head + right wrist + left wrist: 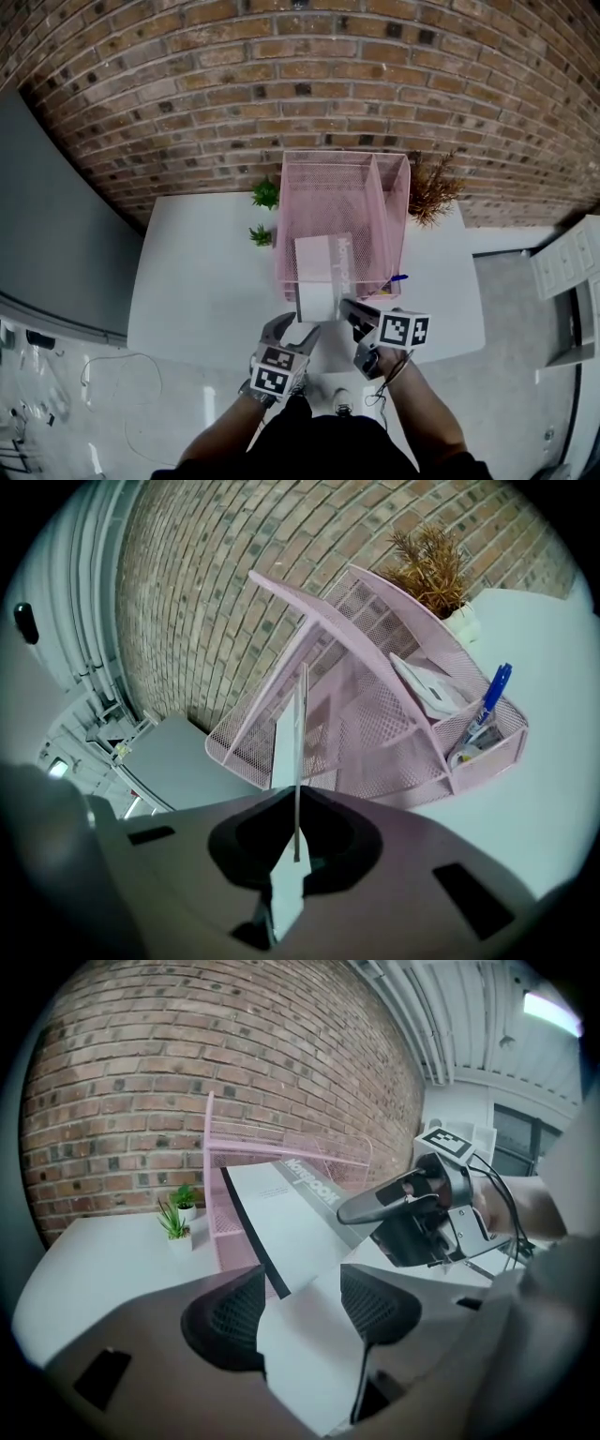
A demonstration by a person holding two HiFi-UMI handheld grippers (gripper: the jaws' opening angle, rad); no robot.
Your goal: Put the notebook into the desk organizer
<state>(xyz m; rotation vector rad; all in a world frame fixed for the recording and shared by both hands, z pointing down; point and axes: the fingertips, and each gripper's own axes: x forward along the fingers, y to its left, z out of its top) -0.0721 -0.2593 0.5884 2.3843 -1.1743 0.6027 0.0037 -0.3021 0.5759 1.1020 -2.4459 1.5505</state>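
Observation:
A white and grey notebook (322, 272) stands tilted at the front of the pink mesh desk organizer (344, 155), its top leaning into the organizer's wide compartment. My right gripper (352, 309) is shut on the notebook's lower right edge; in the right gripper view the notebook (286, 761) shows edge-on between the closed pads of that gripper (296, 841). My left gripper (292, 330) is open just below the notebook. In the left gripper view the notebook's (281, 1222) lower corner reaches between the spread pads of the left gripper (300, 1302) without being pressed.
The organizer stands on a white table (206, 281) against a brick wall. Two small green plants (266, 194) sit left of it, a dried plant (431, 187) right. A blue pen (492, 700) stands in its small front compartment. A white drawer unit (567, 258) is far right.

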